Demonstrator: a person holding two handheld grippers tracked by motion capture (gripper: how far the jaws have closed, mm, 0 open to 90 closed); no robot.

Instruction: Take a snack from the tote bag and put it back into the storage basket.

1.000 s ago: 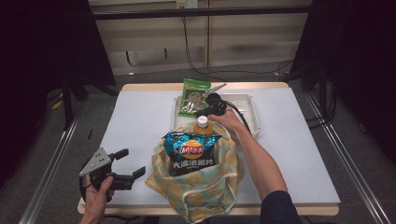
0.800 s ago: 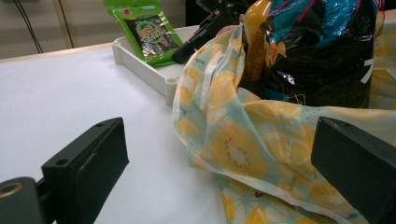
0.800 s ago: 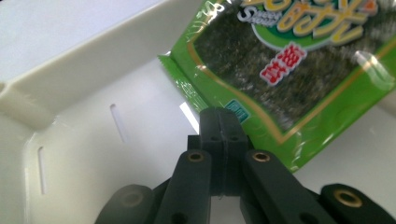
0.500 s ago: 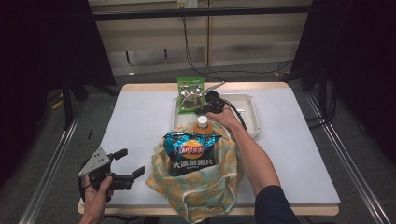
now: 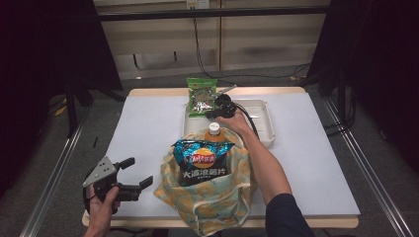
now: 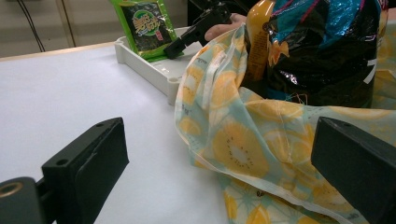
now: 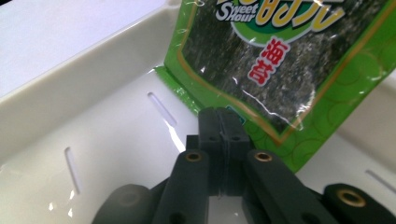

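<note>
The right tongs [image 5: 213, 109] are clamped shut on the lower edge of the green seaweed packet [image 5: 199, 95], which hangs upright over the white tray [image 5: 264, 123] at the far edge of the worktop [image 5: 148, 128]. The pinch catches only a thin strip of foil, so I judge the packet could slip or swing loose if it is carried quickly towards the bag. The fruit-print tote bag [image 5: 207, 197], near the front edge, already holds a crisp bag [image 5: 201, 160] and an orange drink bottle [image 5: 213, 130]; little room looks left, so the packet might catch on the rim. The left tongs [image 5: 138, 173] hang wide and empty at the front left corner.
</note>
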